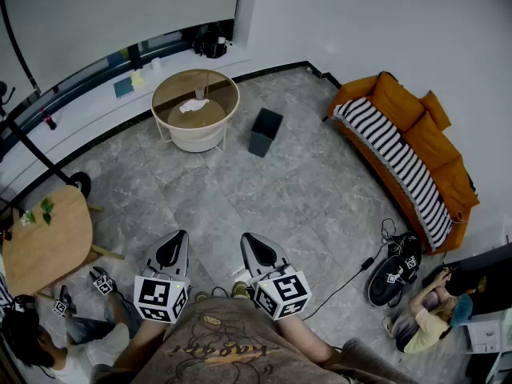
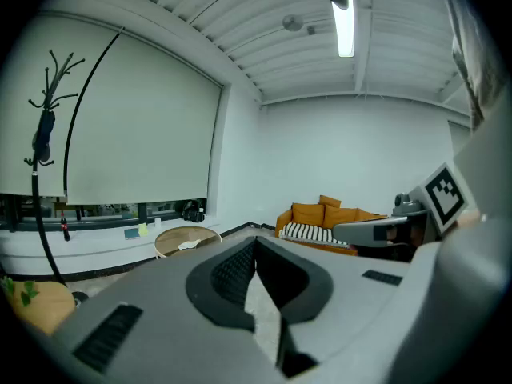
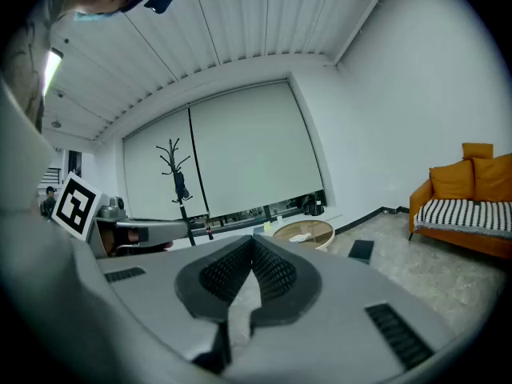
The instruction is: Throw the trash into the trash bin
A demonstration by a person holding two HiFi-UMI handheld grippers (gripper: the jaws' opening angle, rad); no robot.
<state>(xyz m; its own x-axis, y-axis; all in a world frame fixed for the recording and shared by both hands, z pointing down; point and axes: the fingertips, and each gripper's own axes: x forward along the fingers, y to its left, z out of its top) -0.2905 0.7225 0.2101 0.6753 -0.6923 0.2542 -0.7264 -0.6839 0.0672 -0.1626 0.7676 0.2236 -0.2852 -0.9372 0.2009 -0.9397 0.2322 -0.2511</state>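
A crumpled white piece of trash (image 1: 193, 106) lies on the round wooden-topped table (image 1: 216, 86) near the far wall. The dark trash bin (image 1: 265, 132) stands on the floor just right of that table. Both grippers are held close to my body, far from the table and bin. My left gripper (image 1: 174, 240) and right gripper (image 1: 251, 242) point forward side by side, jaws together and nothing between them. The right gripper view shows the trash (image 3: 302, 236) and bin (image 3: 361, 250) past the shut right gripper (image 3: 254, 243). The left gripper (image 2: 256, 243) looks toward the table (image 2: 172, 236).
An orange sofa (image 1: 408, 150) with a striped blanket lines the right wall. A wooden side table (image 1: 48, 238) stands at the left. People sit on the floor at bottom left (image 1: 48, 342) and bottom right (image 1: 428, 310), with cables and a bag (image 1: 392, 274) nearby. A coat stand (image 3: 178, 182) stands by the window.
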